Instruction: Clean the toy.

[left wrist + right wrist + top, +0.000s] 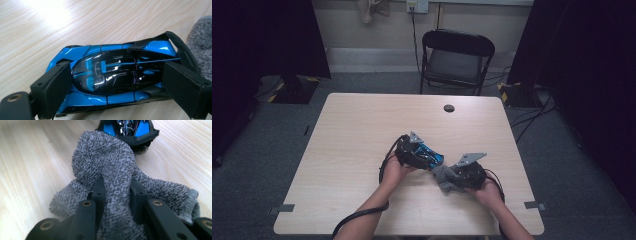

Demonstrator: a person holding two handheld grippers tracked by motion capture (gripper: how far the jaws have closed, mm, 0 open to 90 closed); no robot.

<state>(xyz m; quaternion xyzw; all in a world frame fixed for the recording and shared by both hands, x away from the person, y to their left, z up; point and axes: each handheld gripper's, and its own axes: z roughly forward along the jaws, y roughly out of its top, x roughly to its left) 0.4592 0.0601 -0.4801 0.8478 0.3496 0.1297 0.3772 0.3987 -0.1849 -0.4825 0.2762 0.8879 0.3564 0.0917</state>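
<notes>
A blue and black toy car [112,72] lies on the wooden table [362,130], near the middle front. My left gripper [115,75] is shut on it, one pad at the nose and the other at the tail by the rear wing. In the high view the left gripper [414,150] sits over the car [432,156]. A grey towelling cloth [105,157] is bunched just behind the car's tail [127,127]. My right gripper [116,187] is shut on a fold of that cloth. The right gripper [464,172] and the cloth [444,179] sit to the right of the car.
A round cable hole [449,108] is in the table's far edge. A black folding chair [456,60] stands behind the table. Dark curtains hang at both sides, and cables lie on the floor at the right [532,117].
</notes>
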